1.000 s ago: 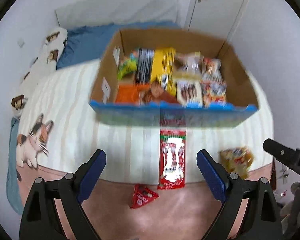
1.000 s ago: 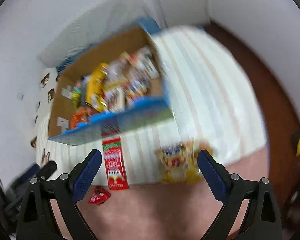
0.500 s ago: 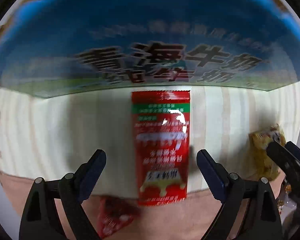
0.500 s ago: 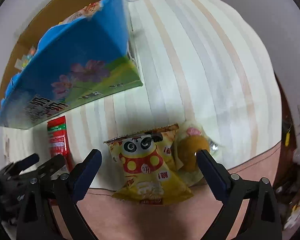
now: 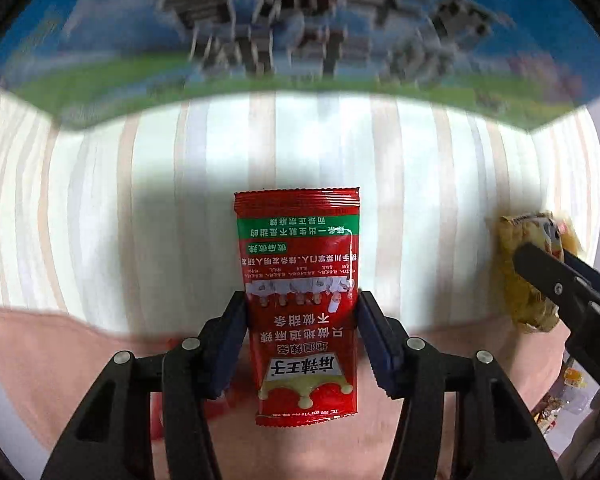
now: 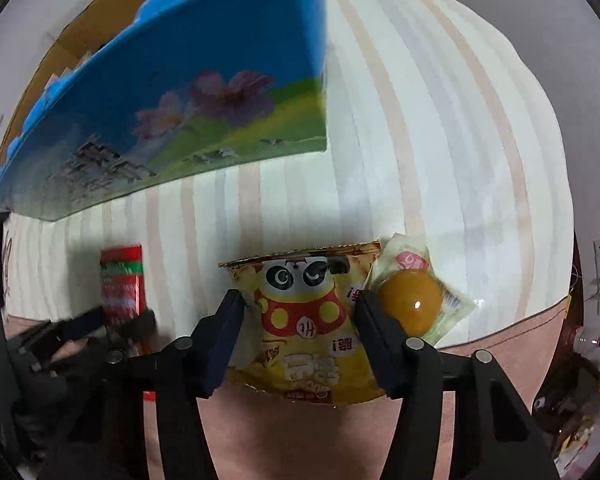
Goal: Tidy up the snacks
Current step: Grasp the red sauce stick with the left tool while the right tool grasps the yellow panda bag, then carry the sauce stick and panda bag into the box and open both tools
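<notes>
Left wrist view first: the left gripper (image 5: 302, 312) has its blue pads closed in against both long edges of the red spicy-strip packet (image 5: 298, 300), pinching it about midway along, with the packet lying flat on the striped bedsheet (image 5: 140, 200) and its lower end over the pink band of the bedding (image 5: 60, 360). Straight ahead, close and blurred, rises the blue printed wall of the cardboard box (image 5: 300, 20), apart from the packet's far end. Over on the right wrist view, the right gripper (image 6: 298, 320) has drawn its pads up to the sides of the yellow panda snack bag (image 6: 304, 328); they look to be touching or nearly touching the bag, so I'd call it a pinch, though I can't be sure how firm it is. Just beside that bag, touching its right edge and pressed near the right pad, lies a clear wrapper with a round golden egg-yolk pastry (image 6: 410, 300) inside. The same blue box stands off to the upper left there, its open top tilted away. My reading is that both hands are at the grasping step, each taking one loose snack off the bed, with nothing lifted yet. Next would call for raising each packet clear of the sheet, carrying it up over the box's front wall and lowering it inside; the right hand should mind not to drag the pastry wrapper along.
</notes>
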Tool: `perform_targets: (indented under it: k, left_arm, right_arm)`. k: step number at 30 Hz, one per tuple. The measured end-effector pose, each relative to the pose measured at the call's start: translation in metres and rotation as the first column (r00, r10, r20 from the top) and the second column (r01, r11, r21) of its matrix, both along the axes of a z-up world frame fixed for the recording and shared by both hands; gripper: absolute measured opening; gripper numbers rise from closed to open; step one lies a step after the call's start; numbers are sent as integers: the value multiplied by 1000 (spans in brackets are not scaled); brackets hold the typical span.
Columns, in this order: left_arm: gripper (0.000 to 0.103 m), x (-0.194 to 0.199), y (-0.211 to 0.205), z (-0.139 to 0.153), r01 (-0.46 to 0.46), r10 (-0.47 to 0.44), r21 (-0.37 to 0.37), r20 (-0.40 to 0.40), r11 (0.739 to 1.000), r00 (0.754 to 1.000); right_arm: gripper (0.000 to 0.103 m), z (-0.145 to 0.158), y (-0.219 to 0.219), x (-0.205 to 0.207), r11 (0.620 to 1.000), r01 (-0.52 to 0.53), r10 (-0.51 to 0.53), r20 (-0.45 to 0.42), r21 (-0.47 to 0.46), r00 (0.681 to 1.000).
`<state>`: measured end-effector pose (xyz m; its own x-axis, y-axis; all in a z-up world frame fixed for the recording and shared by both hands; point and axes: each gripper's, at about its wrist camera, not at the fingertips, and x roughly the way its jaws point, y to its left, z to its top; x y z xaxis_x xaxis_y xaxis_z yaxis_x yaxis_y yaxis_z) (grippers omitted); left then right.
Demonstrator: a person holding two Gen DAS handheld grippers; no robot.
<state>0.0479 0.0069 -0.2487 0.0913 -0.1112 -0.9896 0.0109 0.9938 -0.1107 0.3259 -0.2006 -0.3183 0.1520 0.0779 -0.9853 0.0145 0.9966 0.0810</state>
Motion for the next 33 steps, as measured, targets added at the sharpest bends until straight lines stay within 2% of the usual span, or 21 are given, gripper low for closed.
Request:
perform_targets:
  k: [7, 8, 10, 11, 18, 20, 23, 25, 33]
  left_arm:
    - [52, -49, -2, -10, 12, -13, -20, -53, 1000, 998]
    - [52, -52, -3, -12, 17, -18, -19, -57, 1000, 998]
    - [54, -56, -6, -17, 26, -27, -12, -54, 1000, 998]
    - [54, -57, -8, -19, 30, -30, -9, -54, 1000, 998]
    - [54, -49, -16, -27, 39, -39, -3, -57, 999, 998]
    - [53, -46, -17, -27, 40, -40, -2, -55, 999, 998]
    - [46, -51, -23, -17, 31, -30, 2, -41, 1000, 999]
    - [45, -64, -11, -9, 27, -27, -2, -33, 1000, 999]
    - [43, -70, -15, 23, 29, -28, -19, 23, 999, 999]
  right_arm:
    - [58, -24, -4, -59, 994, -15, 29, -134, 105, 991]
    - [60, -28, -3, -66, 993, -13, 31, -149, 120, 988]
    - [72, -36, -2, -69, 992, -6, 28, -174, 128, 984]
    - [74, -41, -1, -70, 991, 1, 24, -185, 133, 982]
    - [75, -55, 9, -69, 994, 1, 18, -175, 108, 984]
    - [74, -57, 14, -71, 996, 6, 10, -165, 94, 986]
    - [64, -49, 8, -75, 997, 9, 1, -141, 74, 990]
    - [56, -47, 7, -79, 997, 18, -8, -131, 73, 991]
    - [53, -24, -10, -84, 988, 64, -50, -98, 142, 994]
